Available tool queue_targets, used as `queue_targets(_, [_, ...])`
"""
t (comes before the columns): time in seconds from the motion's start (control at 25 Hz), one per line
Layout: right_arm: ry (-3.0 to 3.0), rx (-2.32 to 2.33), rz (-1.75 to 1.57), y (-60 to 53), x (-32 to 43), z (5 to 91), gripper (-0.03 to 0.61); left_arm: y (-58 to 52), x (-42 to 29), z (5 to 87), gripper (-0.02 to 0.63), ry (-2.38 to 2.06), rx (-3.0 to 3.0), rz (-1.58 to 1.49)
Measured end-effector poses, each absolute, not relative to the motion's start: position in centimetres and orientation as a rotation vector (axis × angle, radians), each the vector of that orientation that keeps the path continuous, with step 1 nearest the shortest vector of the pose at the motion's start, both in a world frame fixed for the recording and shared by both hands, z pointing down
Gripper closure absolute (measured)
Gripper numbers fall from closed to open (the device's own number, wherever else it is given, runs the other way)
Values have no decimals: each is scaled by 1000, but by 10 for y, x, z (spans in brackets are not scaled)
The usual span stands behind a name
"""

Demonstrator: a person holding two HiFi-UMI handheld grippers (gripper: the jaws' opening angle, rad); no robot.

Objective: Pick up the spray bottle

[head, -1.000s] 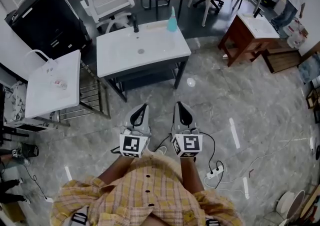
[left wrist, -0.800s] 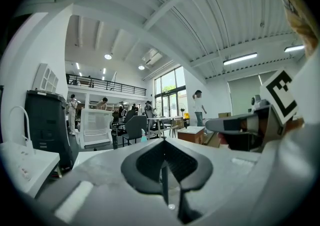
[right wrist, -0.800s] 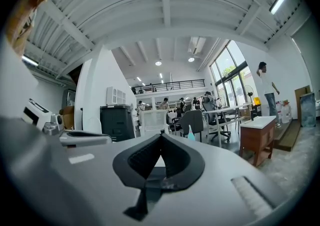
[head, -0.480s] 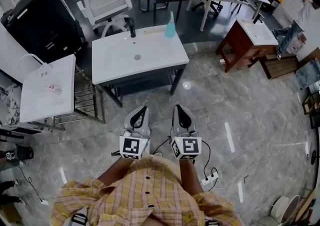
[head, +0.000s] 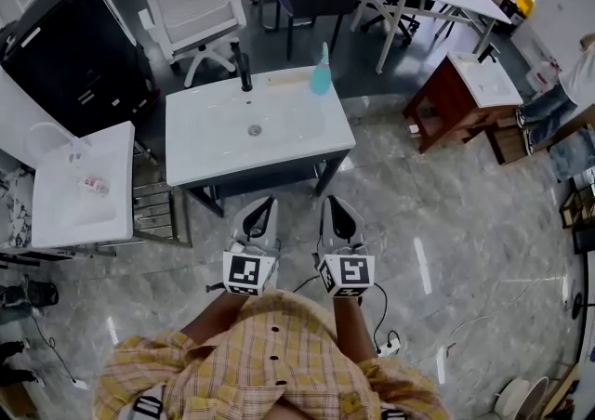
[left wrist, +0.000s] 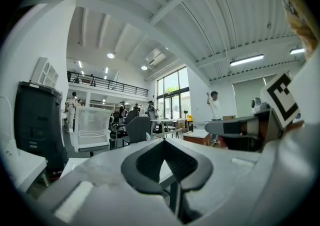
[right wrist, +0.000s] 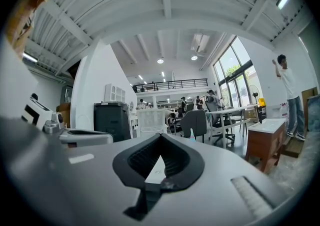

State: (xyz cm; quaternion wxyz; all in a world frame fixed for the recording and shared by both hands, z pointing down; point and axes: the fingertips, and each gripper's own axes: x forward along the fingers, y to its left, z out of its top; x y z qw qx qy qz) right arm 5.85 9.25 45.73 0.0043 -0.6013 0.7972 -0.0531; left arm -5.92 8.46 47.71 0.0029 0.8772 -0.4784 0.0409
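Observation:
The spray bottle is teal and stands upright at the back right of a white sink counter. In the right gripper view the spray bottle shows small and far, just past the jaws. My left gripper and right gripper are side by side, level, in front of the counter's near edge and well short of the bottle. Both are shut with nothing between the jaws. The left gripper and the right gripper each show their black pads meeting at the tips.
A black faucet stands at the counter's back. A second white sink unit is at the left, a black cabinet and a white chair behind. A wooden cabinet stands right. A power strip and cables lie on the floor.
Both grippers have moved forward together toward the sink counter, which now sits closer to them in the head view. Their jaws stay shut.

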Motion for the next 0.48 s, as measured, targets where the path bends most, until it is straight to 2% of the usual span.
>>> queue_targets(0.48, [2439, -1949, -169, -47, 54, 439, 578, -63, -65, 454, 615, -1432, 2790, 82])
